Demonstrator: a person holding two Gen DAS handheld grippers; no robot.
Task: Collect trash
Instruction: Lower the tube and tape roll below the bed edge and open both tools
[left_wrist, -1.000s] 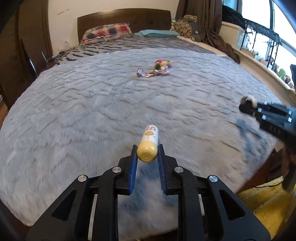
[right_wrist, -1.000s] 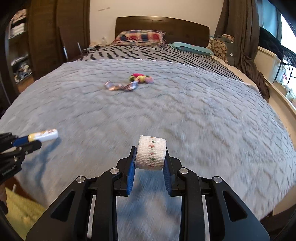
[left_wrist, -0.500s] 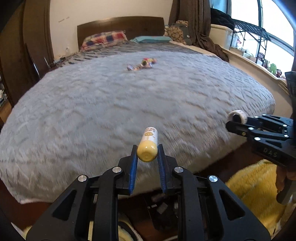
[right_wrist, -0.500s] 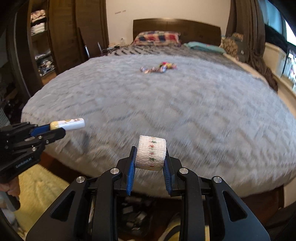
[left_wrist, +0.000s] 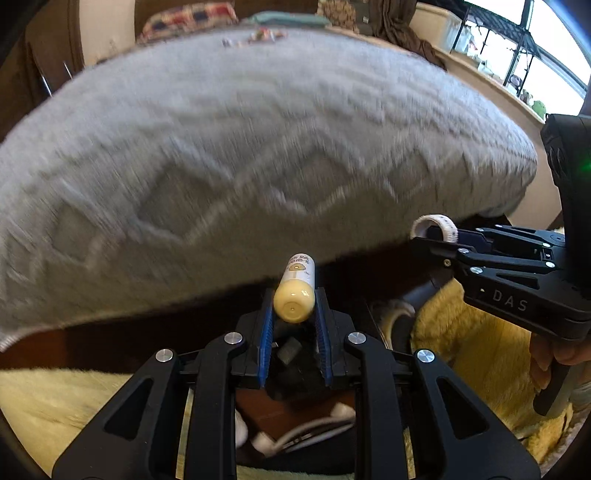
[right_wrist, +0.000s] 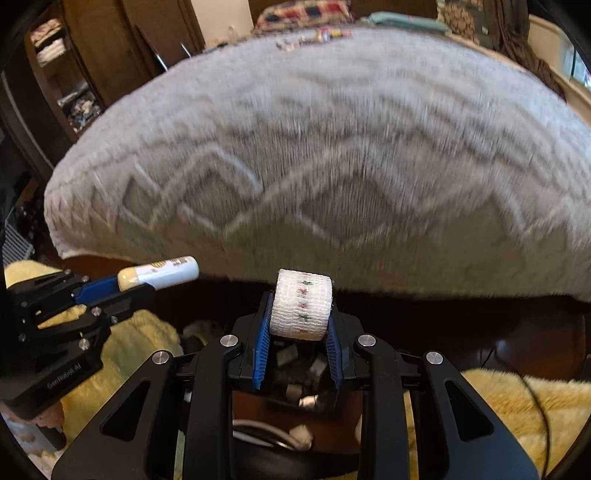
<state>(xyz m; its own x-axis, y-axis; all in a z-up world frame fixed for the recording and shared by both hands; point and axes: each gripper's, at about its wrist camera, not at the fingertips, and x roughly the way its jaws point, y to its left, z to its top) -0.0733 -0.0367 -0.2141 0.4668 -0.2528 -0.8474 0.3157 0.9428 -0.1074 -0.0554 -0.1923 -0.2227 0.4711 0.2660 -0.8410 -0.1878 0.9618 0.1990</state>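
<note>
My left gripper (left_wrist: 293, 317) is shut on a small white tube with a yellow cap (left_wrist: 297, 291); the tube also shows in the right wrist view (right_wrist: 159, 275). My right gripper (right_wrist: 300, 321) is shut on a white gauze roll with a stitched pattern (right_wrist: 301, 304), also seen from the left wrist view (left_wrist: 436, 227). Both grippers hang low past the foot of the bed, over a dark bin (right_wrist: 295, 387) holding small bits. Colourful wrappers (right_wrist: 321, 35) lie far up on the grey blanket (right_wrist: 332, 129).
A yellow shaggy rug (right_wrist: 517, 398) covers the floor on both sides of the bin. White cables (left_wrist: 306, 432) lie below the left gripper. Dark shelves (right_wrist: 62, 74) stand at the left, pillows (right_wrist: 303, 14) and a window ledge (left_wrist: 509, 92) beyond.
Both grippers have pulled back off the bed and dropped toward the floor, still holding the tube and the roll. The bed's edge now fills the upper view and the bin has appeared below.
</note>
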